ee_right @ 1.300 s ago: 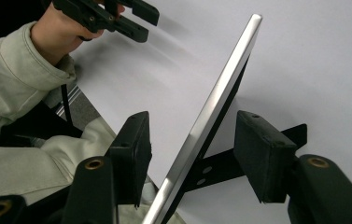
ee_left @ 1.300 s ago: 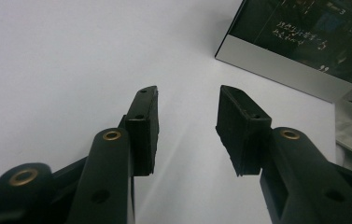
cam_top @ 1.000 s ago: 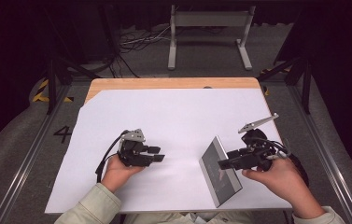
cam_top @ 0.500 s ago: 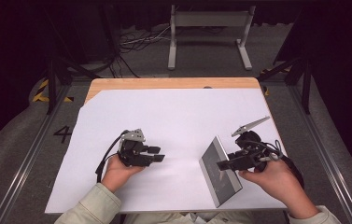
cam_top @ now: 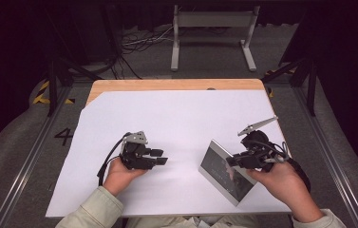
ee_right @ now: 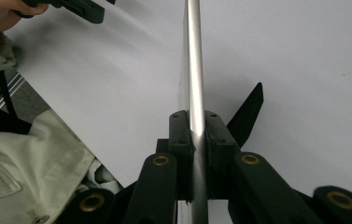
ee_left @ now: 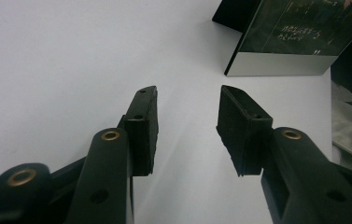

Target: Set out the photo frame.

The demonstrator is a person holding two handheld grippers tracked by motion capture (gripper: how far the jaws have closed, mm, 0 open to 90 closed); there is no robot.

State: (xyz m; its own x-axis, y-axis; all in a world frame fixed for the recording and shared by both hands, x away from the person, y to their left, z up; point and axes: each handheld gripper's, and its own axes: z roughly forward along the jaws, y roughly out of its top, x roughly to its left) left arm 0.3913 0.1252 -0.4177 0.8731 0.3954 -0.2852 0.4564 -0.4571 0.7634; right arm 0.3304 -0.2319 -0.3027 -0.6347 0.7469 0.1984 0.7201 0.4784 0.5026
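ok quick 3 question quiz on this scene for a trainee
1. True or false: the right gripper has its jaws shut on the frame.
2. What lies between the left gripper's jaws?
A. the frame
B. nothing
C. a cable
3. Fill in: the frame's stand is ____ in colour.

Key: 1 true, its jaws have just been closing on the frame's silver edge; 2 B, open over the white sheet; 3 black.
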